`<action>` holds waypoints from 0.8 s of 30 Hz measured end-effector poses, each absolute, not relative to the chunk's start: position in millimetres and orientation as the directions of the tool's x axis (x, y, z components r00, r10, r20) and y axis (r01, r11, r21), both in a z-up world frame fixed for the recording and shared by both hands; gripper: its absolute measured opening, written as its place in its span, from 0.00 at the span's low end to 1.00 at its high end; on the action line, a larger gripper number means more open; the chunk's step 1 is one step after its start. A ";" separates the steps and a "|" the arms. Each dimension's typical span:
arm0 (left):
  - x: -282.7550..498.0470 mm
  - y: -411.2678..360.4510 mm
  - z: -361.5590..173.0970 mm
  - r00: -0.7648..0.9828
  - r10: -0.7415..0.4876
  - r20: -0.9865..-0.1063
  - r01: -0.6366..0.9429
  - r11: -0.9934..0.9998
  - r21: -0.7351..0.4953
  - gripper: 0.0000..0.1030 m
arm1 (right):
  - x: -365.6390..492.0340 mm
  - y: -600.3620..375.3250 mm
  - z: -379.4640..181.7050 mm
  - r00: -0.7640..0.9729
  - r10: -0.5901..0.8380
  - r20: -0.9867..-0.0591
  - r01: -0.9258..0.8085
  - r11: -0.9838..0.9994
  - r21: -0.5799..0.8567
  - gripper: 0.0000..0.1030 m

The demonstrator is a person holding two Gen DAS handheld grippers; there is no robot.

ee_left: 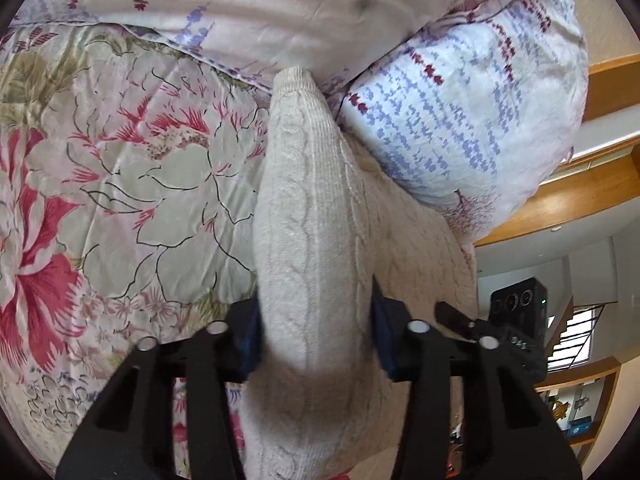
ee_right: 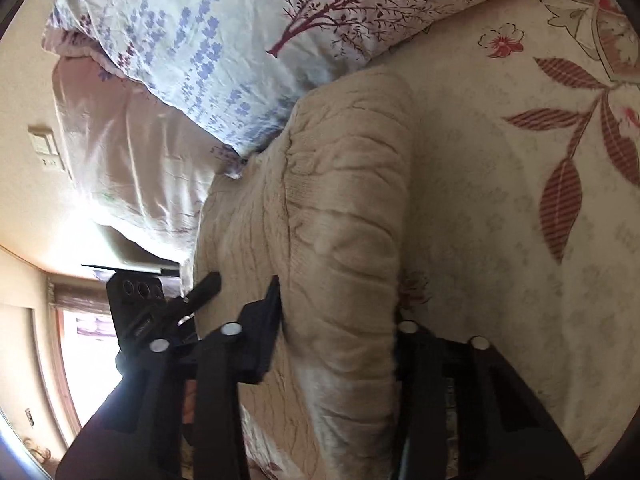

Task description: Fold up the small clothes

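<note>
Sweater (ee_left: 312,216) of cream cable knit fills the middle of the left wrist view, a sleeve-like length of it running from the near edge away to a ribbed cuff at the far end. The left claw (ee_left: 316,336) pinches this bunched knit: its blue-padded fingers (ee_left: 250,340) press in on both sides of the fabric. The sweater lies on a bed, over a quilt (ee_left: 120,184) printed with large pink and grey flowers to the left. Far and to the right sit pillows (ee_left: 460,128) with purple and dark red sprigs, the cuff reaching their edge. At the near right, a black device (ee_left: 520,312) stands beside the claw, with wooden shelves (ee_left: 580,196) beyond.

From the right wrist view, the right claw (ee_right: 338,328) grips a thick folded roll of the same sweater (ee_right: 344,208); the left finger (ee_right: 268,320) presses the knit, while the right finger is mostly hidden behind the fabric. The quilt (ee_right: 500,220) spreads to the right with red leaves. A pillow (ee_right: 224,48) lies at the far left, touching the sweater's far edge. A black device (ee_right: 136,300) shows at the near left, before a bright window (ee_right: 88,352).
</note>
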State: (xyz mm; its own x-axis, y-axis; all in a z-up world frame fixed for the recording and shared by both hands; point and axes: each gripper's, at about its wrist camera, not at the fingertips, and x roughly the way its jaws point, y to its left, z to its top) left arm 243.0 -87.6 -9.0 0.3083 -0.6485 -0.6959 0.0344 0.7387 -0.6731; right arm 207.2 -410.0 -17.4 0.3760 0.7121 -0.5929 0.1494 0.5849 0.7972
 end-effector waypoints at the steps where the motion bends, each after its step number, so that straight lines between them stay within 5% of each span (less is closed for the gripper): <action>1: 242.0 -86.0 -6.6 0.309 -0.651 -0.694 0.038 0.737 -0.675 0.38 | 205.3 -407.2 -14.8 0.387 0.710 -0.588 0.145 0.582 0.800 0.32; 13: 216.7 -1.8 45.0 0.333 -0.664 -0.669 0.092 0.730 -0.678 0.37 | 192.1 -326.2 29.0 0.402 0.766 -0.501 -0.010 0.551 0.835 0.29; 17: 214.8 36.6 36.5 0.354 -0.603 -0.715 0.056 0.777 -0.628 0.38 | 195.8 -283.7 23.9 0.387 0.754 -0.531 -0.056 0.594 0.803 0.29; 20: 218.4 52.5 5.0 0.343 -0.543 -0.766 -0.022 0.811 -0.585 0.46 | 201.6 -256.4 0.7 0.349 0.687 -0.637 -0.030 0.688 0.725 0.30; 24: 211.2 49.4 2.4 0.407 -0.527 -0.746 -0.018 0.812 -0.584 0.51 | 203.2 -257.4 -2.5 0.340 0.685 -0.645 -0.005 0.687 0.727 0.37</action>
